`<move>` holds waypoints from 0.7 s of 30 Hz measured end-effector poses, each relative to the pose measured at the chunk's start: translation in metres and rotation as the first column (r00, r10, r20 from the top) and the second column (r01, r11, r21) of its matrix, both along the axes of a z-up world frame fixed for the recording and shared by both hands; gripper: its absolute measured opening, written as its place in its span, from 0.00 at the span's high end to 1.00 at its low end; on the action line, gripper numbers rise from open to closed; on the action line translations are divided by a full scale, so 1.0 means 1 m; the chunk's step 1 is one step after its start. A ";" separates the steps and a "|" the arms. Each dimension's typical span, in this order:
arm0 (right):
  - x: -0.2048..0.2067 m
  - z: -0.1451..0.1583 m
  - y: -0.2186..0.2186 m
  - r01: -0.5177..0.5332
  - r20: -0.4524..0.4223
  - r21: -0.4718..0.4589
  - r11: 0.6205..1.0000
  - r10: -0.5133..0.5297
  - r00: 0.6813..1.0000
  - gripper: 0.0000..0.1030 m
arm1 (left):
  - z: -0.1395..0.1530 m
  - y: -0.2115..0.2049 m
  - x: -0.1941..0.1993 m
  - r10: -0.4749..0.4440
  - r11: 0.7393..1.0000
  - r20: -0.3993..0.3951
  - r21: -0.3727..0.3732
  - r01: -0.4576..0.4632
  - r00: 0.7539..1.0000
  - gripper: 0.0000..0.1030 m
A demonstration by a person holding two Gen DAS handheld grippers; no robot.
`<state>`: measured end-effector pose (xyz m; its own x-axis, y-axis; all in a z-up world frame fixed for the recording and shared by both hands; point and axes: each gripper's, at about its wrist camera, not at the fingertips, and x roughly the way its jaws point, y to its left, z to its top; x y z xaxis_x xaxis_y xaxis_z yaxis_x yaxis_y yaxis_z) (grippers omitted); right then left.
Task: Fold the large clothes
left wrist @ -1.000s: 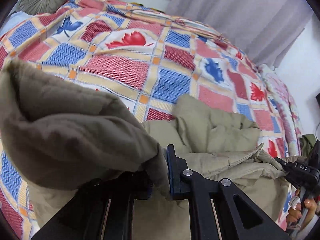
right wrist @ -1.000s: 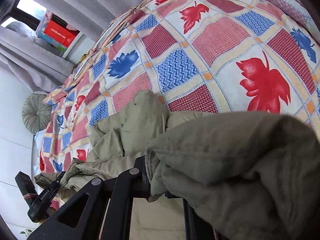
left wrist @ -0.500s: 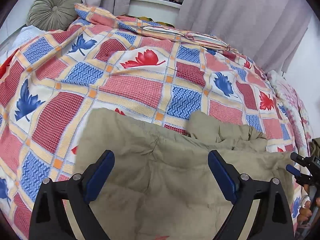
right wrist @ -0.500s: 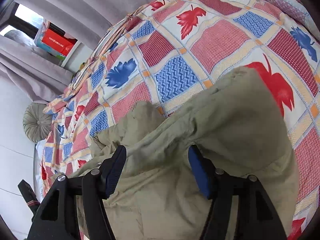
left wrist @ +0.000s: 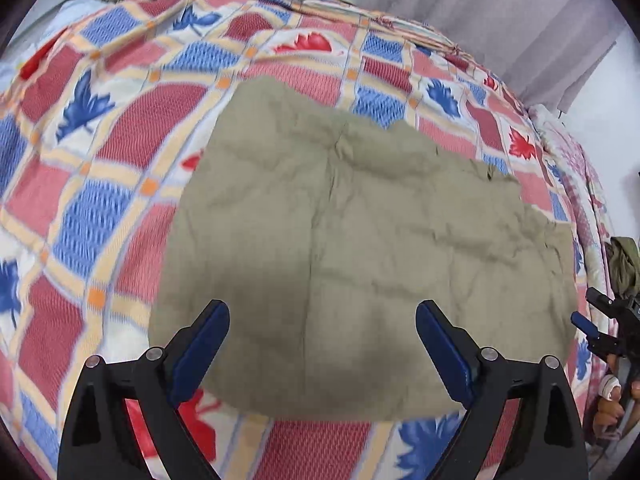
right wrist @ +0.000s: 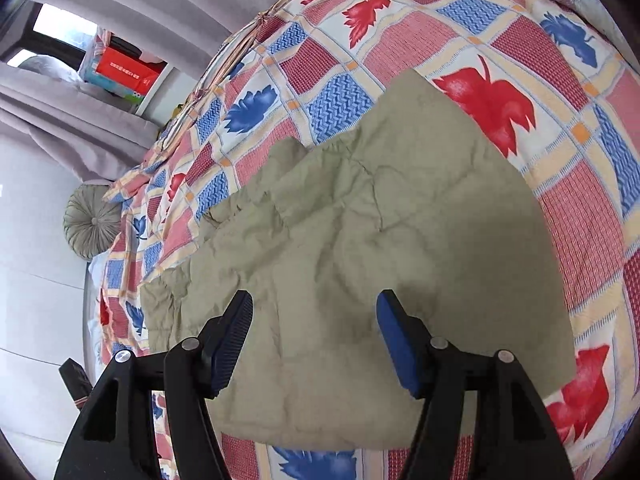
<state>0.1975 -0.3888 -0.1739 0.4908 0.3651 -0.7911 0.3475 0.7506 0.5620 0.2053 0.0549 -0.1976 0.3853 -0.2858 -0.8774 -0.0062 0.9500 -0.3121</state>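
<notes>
An olive-green padded garment [left wrist: 360, 248] lies folded and fairly flat on the patchwork bedspread [left wrist: 100, 184], its near edge close to the front of the bed. My left gripper [left wrist: 322, 316] hovers over that near edge, open wide, with nothing between its blue pads [left wrist: 200, 344]. In the right wrist view the same garment [right wrist: 380, 248] spreads out ahead, creased at its far left. My right gripper [right wrist: 314, 308] hangs above the garment's near part, open and holding nothing. The right gripper [left wrist: 600, 328] also shows at the left wrist view's right edge, in a person's hand [left wrist: 608, 400].
A round grey-green cushion [right wrist: 92, 220] lies at the head of the bed. Grey curtains [left wrist: 500, 20] hang behind, beside a shelf with a red box [right wrist: 124, 72]. Another olive cloth [left wrist: 624, 260] hangs off the bed's right side.
A second ago each gripper was shut on a raised fold of the garment. Both let go and opened, the garment dropped flat, and both grippers drew back toward its near edge.
</notes>
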 end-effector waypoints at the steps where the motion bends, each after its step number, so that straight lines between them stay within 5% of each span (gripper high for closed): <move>1: -0.009 -0.001 0.000 0.008 -0.004 0.011 1.000 -0.007 1.000 0.34 | -0.002 0.001 -0.008 -0.001 1.000 -0.005 -0.002 0.001 1.000 0.08; 11: -0.095 -0.021 -0.002 0.068 -0.066 0.078 0.995 -0.063 0.996 0.32 | -0.031 0.027 -0.054 0.067 0.980 -0.109 -0.179 -0.086 0.992 0.08; 17: -0.108 -0.054 -0.010 0.134 -0.112 0.139 0.981 -0.119 0.987 0.31 | -0.069 0.034 -0.057 0.098 0.929 -0.190 -0.334 -0.158 0.977 0.08; 21: -0.104 -0.076 -0.009 0.160 -0.096 0.206 0.965 -0.143 0.985 0.18 | -0.092 0.031 -0.048 0.119 0.905 -0.219 -0.378 -0.196 0.969 0.08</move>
<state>0.0934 -0.3973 -0.2494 0.4920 0.4546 -0.7425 0.4981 0.5525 0.6683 0.1572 0.0864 -0.2899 0.2947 -0.5715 -0.7659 -0.2400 0.7315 -0.6382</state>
